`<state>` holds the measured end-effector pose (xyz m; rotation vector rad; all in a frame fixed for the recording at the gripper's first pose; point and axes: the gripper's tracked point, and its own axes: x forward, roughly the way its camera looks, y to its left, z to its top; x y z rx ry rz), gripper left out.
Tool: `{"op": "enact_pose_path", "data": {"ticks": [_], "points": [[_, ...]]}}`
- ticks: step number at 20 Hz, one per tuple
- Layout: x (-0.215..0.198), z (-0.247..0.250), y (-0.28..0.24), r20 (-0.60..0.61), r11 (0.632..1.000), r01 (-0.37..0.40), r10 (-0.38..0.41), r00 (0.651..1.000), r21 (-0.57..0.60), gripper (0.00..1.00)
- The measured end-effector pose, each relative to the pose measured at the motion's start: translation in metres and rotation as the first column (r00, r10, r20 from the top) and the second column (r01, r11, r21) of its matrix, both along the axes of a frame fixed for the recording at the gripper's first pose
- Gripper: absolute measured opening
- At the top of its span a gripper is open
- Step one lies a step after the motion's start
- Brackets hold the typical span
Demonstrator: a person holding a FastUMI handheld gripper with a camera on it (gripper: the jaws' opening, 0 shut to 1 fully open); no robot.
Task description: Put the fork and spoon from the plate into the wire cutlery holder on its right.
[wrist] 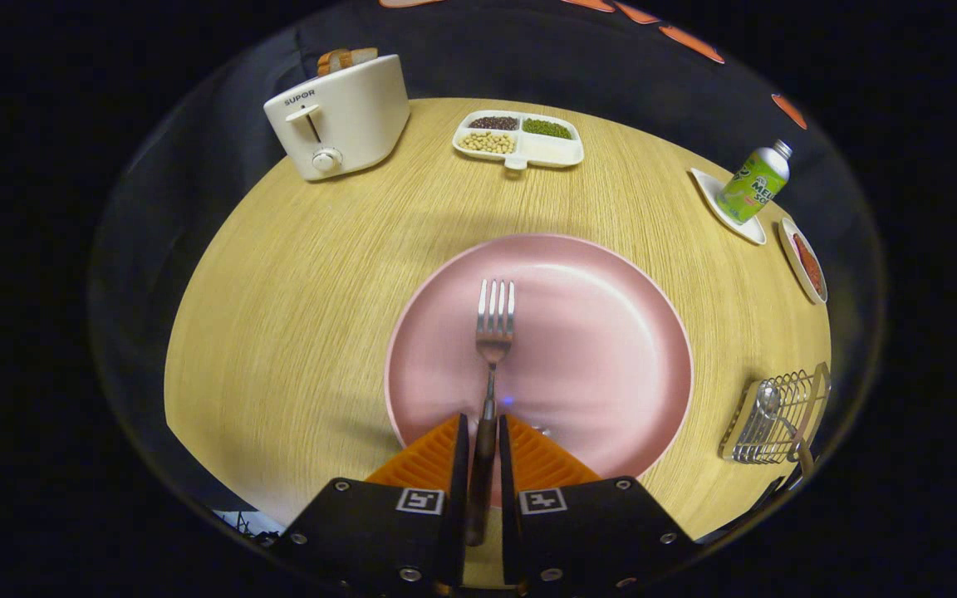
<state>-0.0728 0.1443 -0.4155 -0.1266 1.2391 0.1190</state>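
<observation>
Tabletop [296, 274] of pale wood grain spreads across the middle of the frame, carrying everything else. Largest on it is a pink plate [603, 332] at centre, just ahead of the gripper [483, 432], which rises from the bottom of the frame with its fingers drawn in close on the dark handle of a fork [493, 328]; both fingers press the handle from either side. The fork's tines point away toward the far side of the plate, its head over the plate's left half. A white toaster [341, 116] with bread slices in its slot stands at upper left. A white divided dish [520, 141] of beans and grains sits at upper centre. At lower right, well apart from the plate's right rim, the wire cutlery holder [777, 415] has a spoon [765, 407] lying inside it. At upper right a green bottle [754, 183] stands on a small white dish [728, 212], with a small saucer [804, 259] of something red just below it
</observation>
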Motion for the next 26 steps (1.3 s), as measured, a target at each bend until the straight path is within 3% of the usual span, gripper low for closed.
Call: {"op": "enact_pose_path", "data": {"ticks": [3, 8, 17, 22, 26], "points": [[0.001, 0.007, -0.006, 0.007, 1.000, 0.016, -0.016, 1.000, 0.023, 0.05], [0.008, 0.049, -0.048, 0.105, 0.996, 0.087, -0.090, 0.990, 0.037, 0.05], [-0.010, 0.130, -0.169, 0.208, 0.965, 0.260, -0.251, 0.945, -0.016, 0.05], [-0.032, 0.141, -0.217, 0.177, 0.948, 0.316, -0.306, 0.936, -0.035, 0.04], [-0.053, 0.129, -0.246, 0.083, 0.944, 0.326, -0.321, 0.943, -0.050, 0.05]]}}
